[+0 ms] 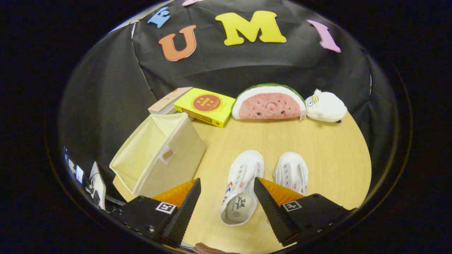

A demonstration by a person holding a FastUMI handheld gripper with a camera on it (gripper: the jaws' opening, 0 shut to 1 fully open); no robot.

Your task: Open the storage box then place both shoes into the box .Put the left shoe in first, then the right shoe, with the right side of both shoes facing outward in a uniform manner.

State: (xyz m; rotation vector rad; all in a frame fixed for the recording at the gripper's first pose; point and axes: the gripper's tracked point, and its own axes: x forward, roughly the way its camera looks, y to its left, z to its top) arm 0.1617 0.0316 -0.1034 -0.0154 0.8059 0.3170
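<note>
A round pale wooden worktop point(317, 148) sits before a black cloth wall. The gripper point(226, 197) hovers with its fingers spread wide, gripping nothing. Between them lies the left white canvas shoe point(242, 183), heel nearest; the right white canvas shoe point(292, 172) lies just beside it, beyond the right finger. The cream fabric storage box point(159, 155) lies tipped, mouth open, ahead of the left finger. The box looks opened, so grasping the left shoe likely comes next. Bare worktop lies between shoes and box; the box overhangs the worktop's edge.
</note>
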